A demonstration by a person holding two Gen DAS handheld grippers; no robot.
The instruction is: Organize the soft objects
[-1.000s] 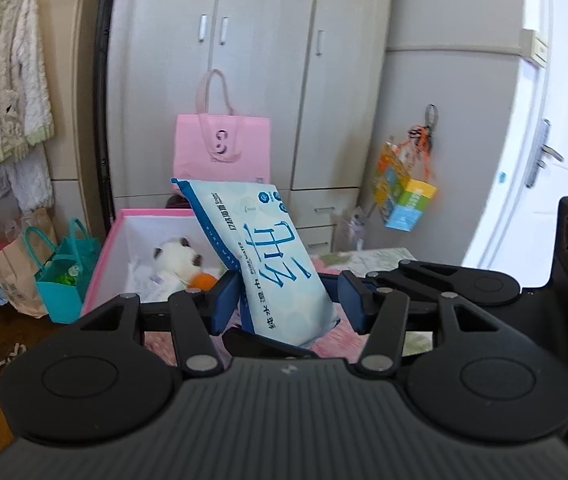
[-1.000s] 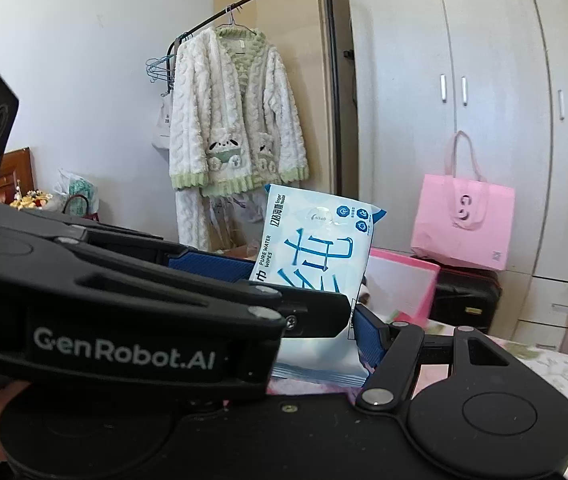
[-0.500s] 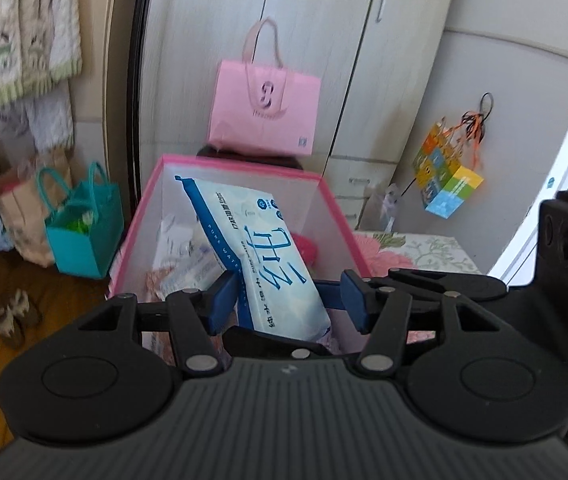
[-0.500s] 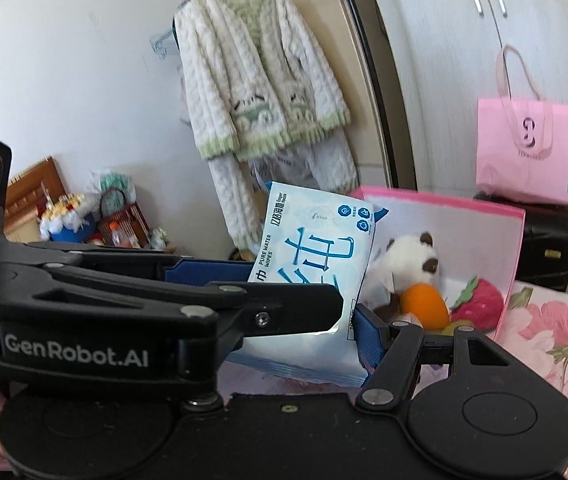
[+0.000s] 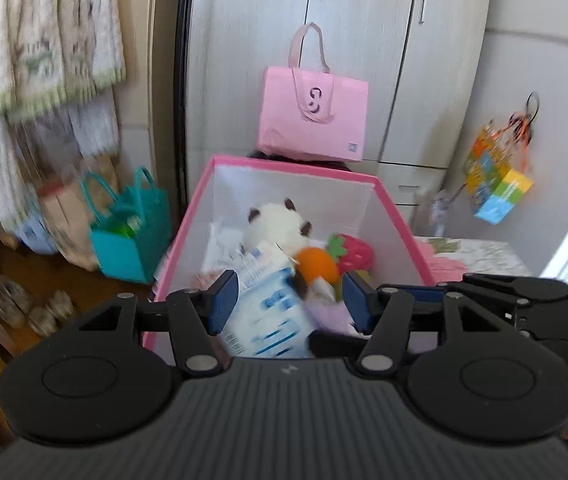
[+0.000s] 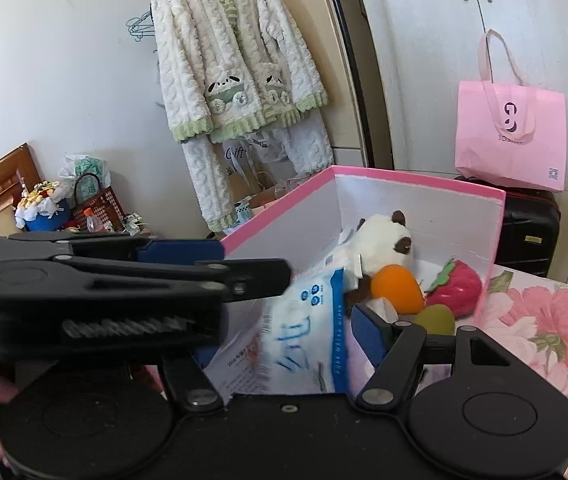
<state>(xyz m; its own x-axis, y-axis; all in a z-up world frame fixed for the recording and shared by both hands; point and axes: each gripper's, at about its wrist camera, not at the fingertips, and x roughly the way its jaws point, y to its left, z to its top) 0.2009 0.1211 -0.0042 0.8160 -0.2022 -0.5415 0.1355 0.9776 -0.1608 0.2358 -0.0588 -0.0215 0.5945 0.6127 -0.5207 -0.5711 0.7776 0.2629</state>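
Starting at the left, my left gripper (image 5: 290,300) stood open, its pads off the wipes pack (image 5: 268,316). The pack lay tilted inside the pink box (image 5: 296,169), long axis running away from the fingers toward the panda plush (image 5: 276,224). An orange toy (image 5: 318,268) and a strawberry (image 5: 354,252) crowded its right. My right gripper (image 6: 284,344) was open too, about as near.

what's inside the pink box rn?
In the pink box: panda plush, orange plush, strawberry plush, a green plush and the wet wipes pack tilted inside. The box floor underneath is covered.
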